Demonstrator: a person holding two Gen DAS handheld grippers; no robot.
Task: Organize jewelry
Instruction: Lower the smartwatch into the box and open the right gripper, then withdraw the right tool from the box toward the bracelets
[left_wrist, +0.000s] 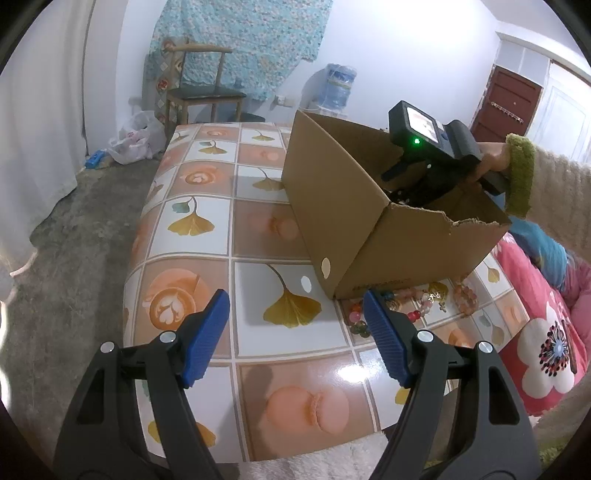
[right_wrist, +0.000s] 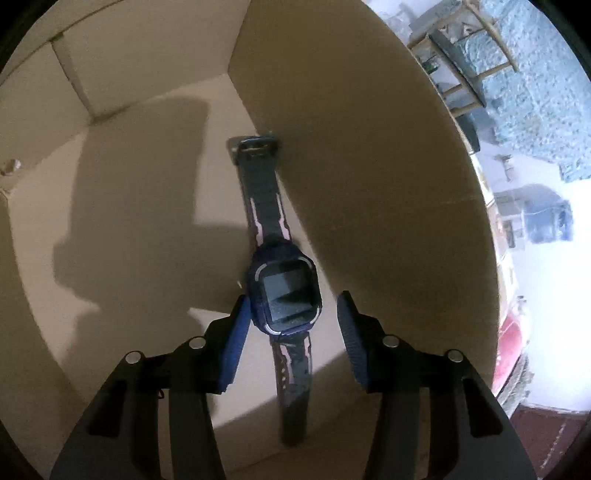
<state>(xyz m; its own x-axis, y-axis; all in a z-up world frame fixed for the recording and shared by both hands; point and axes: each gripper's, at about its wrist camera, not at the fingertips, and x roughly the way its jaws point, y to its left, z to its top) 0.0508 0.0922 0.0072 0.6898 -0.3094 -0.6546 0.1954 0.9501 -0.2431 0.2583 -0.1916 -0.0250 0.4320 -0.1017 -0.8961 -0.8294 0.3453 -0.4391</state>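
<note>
Since the watch (right_wrist: 284, 291) lies on the floor of the cardboard box (left_wrist: 369, 236) and the right gripper (right_wrist: 291, 332) is half open, holding nothing, lift straight up without bumping it.

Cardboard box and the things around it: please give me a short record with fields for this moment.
box: cardboard box stands open on the tiled table
in box: watch lies flat on the box floor
right gripper: inside the box, open, watch between its jaws, right pad clear of it
left gripper: open, holds nothing
outside box: bead bracelets on the table
</note>
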